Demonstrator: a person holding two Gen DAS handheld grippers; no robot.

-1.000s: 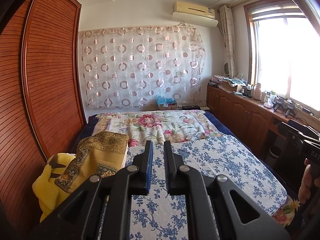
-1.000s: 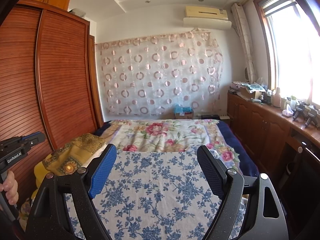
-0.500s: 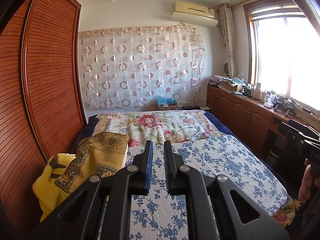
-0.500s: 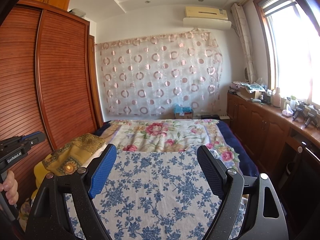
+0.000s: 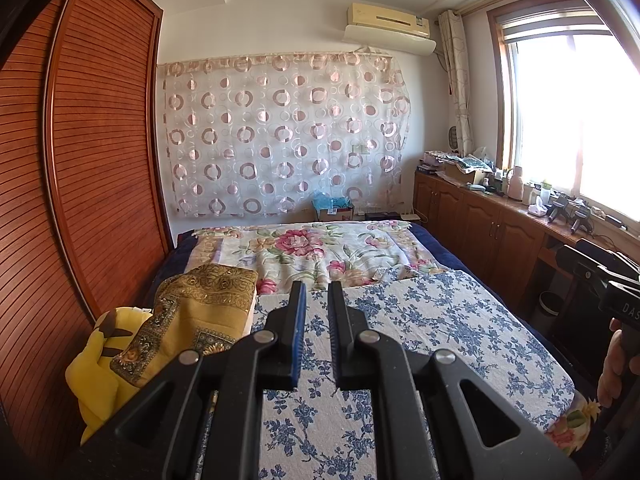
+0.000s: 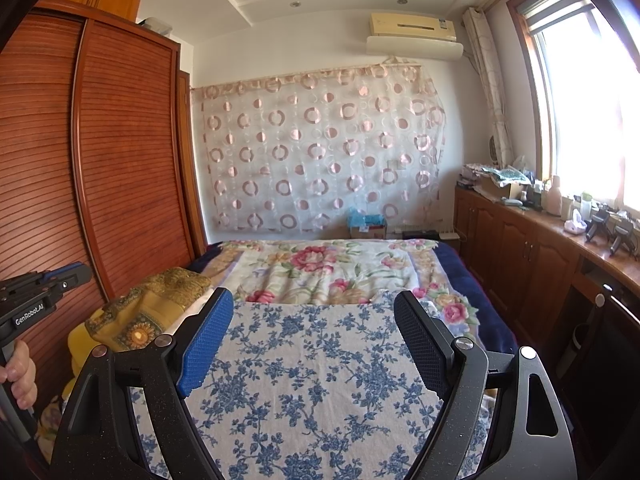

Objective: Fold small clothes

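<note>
Left wrist view: black left gripper [image 5: 316, 292] w/ blue pads, jaws nearly together, narrow gap, nothing between. It hangs over the blue-floral white quilted cloth [image 5: 420, 320] on the bed. Gold patterned folded cloth [image 5: 200, 312] at 9 o'clock, atop a yellow plush [image 5: 96, 360].

Right wrist view: right gripper [image 6: 312, 312] jaws wide, empty, framing the same cloth at 6 o'clock.

I find nothing changed between the earlier pictures and this moment. From my left wrist view, the black left gripper [image 5: 316, 300] shows the same narrow gap between its jaws, over the blue-and-white floral cotton sheet [image 5: 420, 320] as before. From my right wrist view, the black right gripper [image 6: 313, 320] is as wide apart as it was, pointing toward twelve o'clock.
</note>
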